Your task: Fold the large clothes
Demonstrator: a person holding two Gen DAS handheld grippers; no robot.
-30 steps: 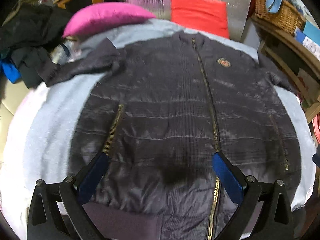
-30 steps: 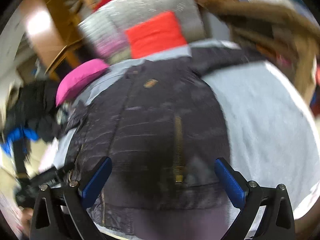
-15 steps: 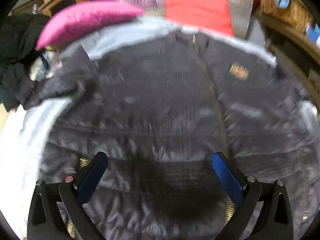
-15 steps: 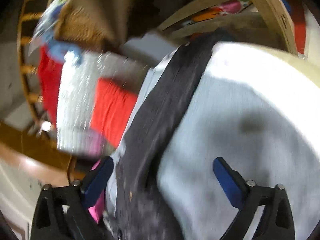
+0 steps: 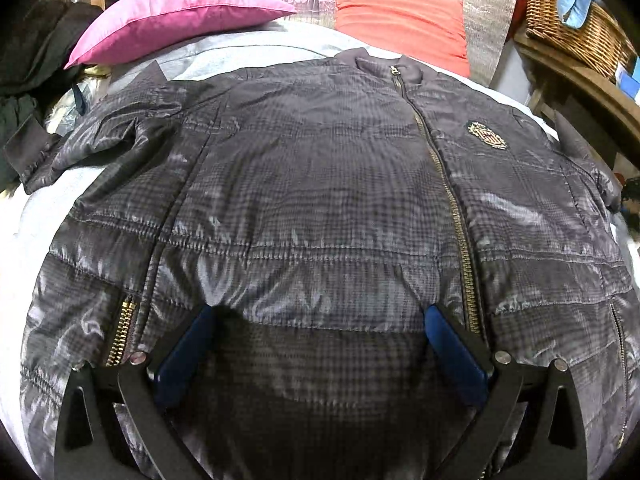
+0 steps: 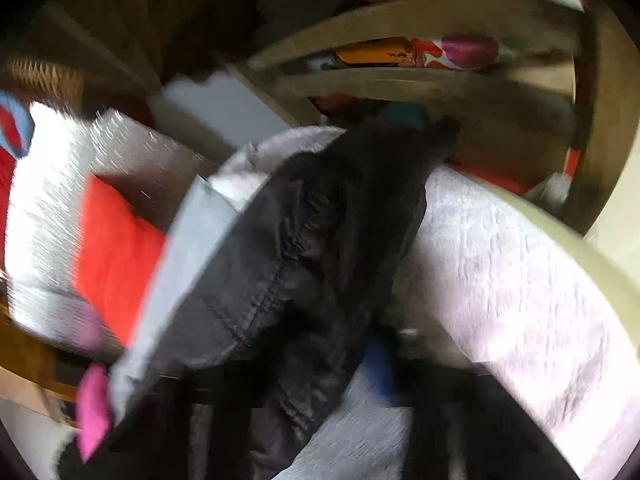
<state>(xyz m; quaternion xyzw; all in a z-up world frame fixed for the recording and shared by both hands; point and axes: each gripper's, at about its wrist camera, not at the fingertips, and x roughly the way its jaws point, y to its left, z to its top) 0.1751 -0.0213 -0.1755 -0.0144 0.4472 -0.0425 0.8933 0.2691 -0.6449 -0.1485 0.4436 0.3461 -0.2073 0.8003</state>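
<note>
One jacket [image 5: 320, 208], two cushions: pink [image 5: 176, 16], red [image 5: 400, 20]; one basket [image 5: 576, 36].

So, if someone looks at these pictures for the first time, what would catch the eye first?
First the dark quilted jacket, spread flat and zipped over the pale bed cover, filling the left wrist view. Behind its collar lie a magenta pillow and a red cushion. In the blurred right wrist view, one jacket sleeve runs across the cover.
</note>
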